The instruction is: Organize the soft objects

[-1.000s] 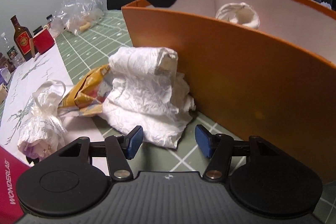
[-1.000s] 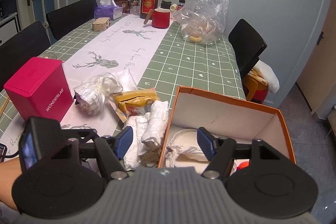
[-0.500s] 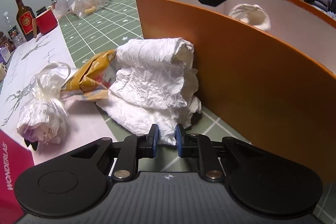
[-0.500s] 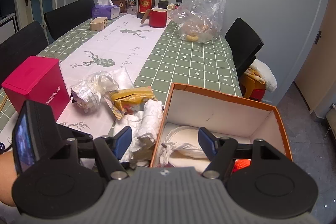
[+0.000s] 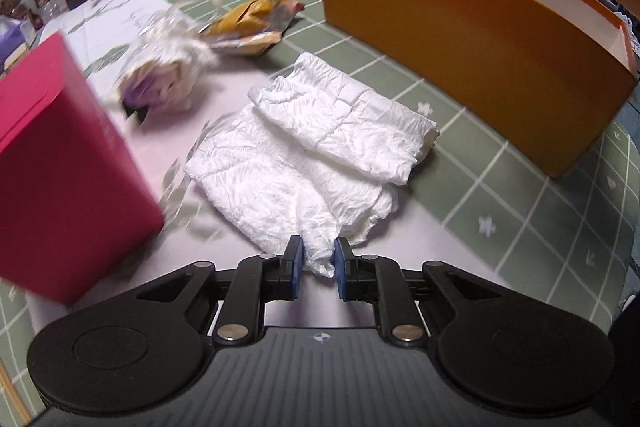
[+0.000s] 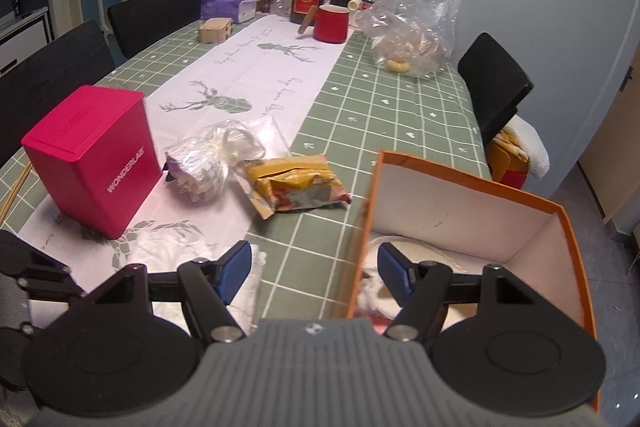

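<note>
grip: left gripper clenched on the near corner of the white crumpled cloth, pads biting the fabric, lower middle of the left wrist view
cloth: lies flat on the table runner, spread up and away from the left jaws, long axis running from lower left to upper right toward the box
key relation: orange box sits up and right of the cloth, near it but not touching, so i'd guess the haul goes that way over the near wall
right gripper: released, nothing between the jaws, straddling the box's left wall in the lower middle of its view
nearer hand: left, obviously, it's got the cloth
box contents: whitish soft stuff on the floor, something reddish at the near end, can't tell what
loose: yellow snack bag and knotted plastic bag mid frame, pink box left
</note>
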A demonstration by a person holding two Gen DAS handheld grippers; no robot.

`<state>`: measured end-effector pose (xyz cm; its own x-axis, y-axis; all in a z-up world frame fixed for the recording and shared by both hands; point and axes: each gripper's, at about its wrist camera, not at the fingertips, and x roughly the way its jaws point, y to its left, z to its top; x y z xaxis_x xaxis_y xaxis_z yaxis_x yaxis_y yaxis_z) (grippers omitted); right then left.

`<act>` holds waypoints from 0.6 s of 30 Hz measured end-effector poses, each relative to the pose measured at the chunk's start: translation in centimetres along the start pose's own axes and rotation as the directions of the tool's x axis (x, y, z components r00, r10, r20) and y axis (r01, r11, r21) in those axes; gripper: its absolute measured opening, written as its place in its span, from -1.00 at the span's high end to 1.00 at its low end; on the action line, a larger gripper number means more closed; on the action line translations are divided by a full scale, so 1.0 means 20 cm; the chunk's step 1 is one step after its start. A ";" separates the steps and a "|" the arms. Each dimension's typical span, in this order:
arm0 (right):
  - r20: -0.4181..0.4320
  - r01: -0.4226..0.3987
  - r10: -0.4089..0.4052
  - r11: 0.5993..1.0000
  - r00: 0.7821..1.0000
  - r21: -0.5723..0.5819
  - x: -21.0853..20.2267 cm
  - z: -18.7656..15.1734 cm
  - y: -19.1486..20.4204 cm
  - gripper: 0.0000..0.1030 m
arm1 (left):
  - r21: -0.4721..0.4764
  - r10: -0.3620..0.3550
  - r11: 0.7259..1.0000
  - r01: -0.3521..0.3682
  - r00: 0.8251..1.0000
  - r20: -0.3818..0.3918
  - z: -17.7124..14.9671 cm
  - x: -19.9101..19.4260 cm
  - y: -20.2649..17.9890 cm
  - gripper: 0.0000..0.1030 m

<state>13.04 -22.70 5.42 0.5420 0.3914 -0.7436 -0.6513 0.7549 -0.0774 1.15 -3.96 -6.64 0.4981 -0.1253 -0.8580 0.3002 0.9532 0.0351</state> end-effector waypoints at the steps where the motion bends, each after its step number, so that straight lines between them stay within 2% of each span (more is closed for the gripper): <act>1: -0.004 -0.003 0.003 1.000 1.000 -0.007 0.01 0.00 0.02 -0.34 | -0.005 0.002 1.000 -0.002 1.000 -0.007 -0.01 -0.01 0.02 0.64; 7: -0.024 -0.023 0.022 0.999 0.999 -0.046 0.06 0.03 0.15 -0.34 | -0.039 -0.023 0.999 0.022 0.999 -0.036 -0.12 -0.09 0.14 0.61; 9: -0.029 -0.028 0.026 0.998 0.999 -0.050 0.07 0.03 0.18 -0.34 | -0.096 -0.049 0.994 0.048 0.999 -0.013 -0.14 -0.10 0.20 0.41; 10: -0.032 -0.029 0.028 0.998 0.999 -0.051 0.08 0.04 0.19 -0.34 | -0.126 -0.065 0.990 0.065 0.998 0.004 -0.15 -0.11 0.22 0.21; 11: -0.034 -0.030 0.028 0.998 0.999 -0.051 0.09 0.04 0.20 -0.34 | -0.152 -0.081 0.985 0.082 0.997 0.016 -0.15 -0.11 0.24 -0.14; 13: -0.037 -0.031 0.029 0.998 0.999 -0.051 0.11 0.05 0.21 -0.34 | -0.178 -0.069 0.981 0.076 0.997 0.045 -0.15 -0.14 0.23 -0.51; 18: -0.027 -0.029 0.028 0.999 0.999 -0.031 0.15 0.09 0.23 -0.34 | -0.207 -0.016 0.977 0.046 0.989 0.146 -0.08 -0.19 0.17 -0.72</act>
<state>12.53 -17.07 4.02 0.5090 0.3979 -0.7633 -0.6825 0.7269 -0.0762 -0.92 0.26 -4.10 0.6068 -0.1788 -0.7745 0.1482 0.9827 -0.1108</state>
